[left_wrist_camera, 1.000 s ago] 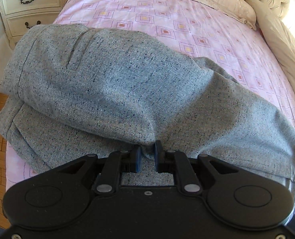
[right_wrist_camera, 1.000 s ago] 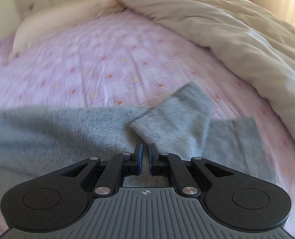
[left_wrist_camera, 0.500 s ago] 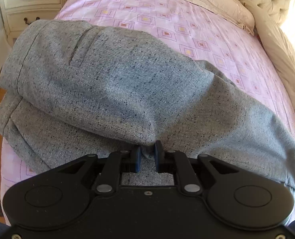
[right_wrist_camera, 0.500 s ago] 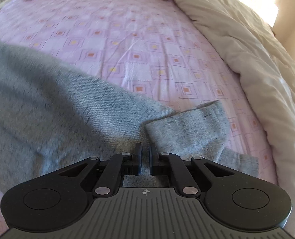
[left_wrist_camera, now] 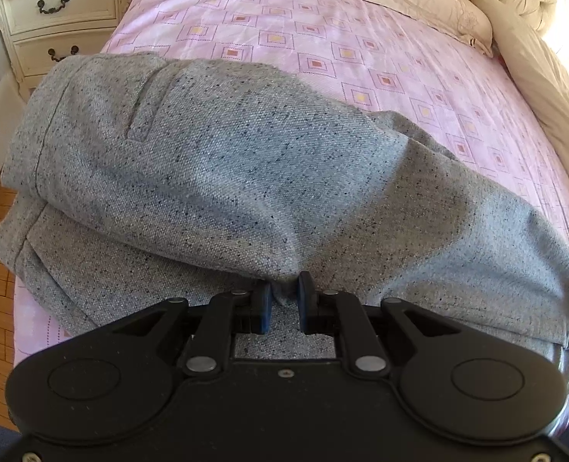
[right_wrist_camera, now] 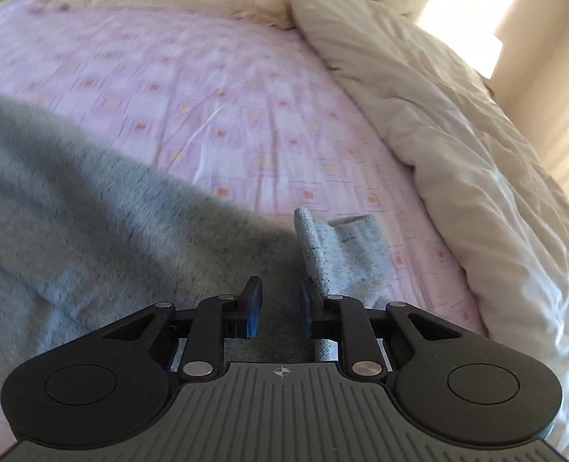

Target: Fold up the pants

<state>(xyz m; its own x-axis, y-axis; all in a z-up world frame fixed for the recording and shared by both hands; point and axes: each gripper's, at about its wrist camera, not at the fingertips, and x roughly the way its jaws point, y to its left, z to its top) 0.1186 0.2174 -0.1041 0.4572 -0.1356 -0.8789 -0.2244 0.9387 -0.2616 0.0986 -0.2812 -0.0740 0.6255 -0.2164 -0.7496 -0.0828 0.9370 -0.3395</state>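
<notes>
Swung and rolled since a second back, right tongs (right_wrist_camera: pixel 277 304) just spread, leg cuff (right_wrist_camera: pixel 336 250) loose beside right pad. Left tongs (left_wrist_camera: pixel 284 302) pinching folded grey pants (left_wrist_camera: pixel 246 161) on bed (left_wrist_camera: pixel 322 38) directly ahead (soft, floppy; best gripped at edges).

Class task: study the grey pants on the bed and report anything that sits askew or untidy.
The pants are folded unevenly: the lower layer sticks out past the top one at the waist end. In the right wrist view a cuff corner stands up instead of lying flat.
</notes>
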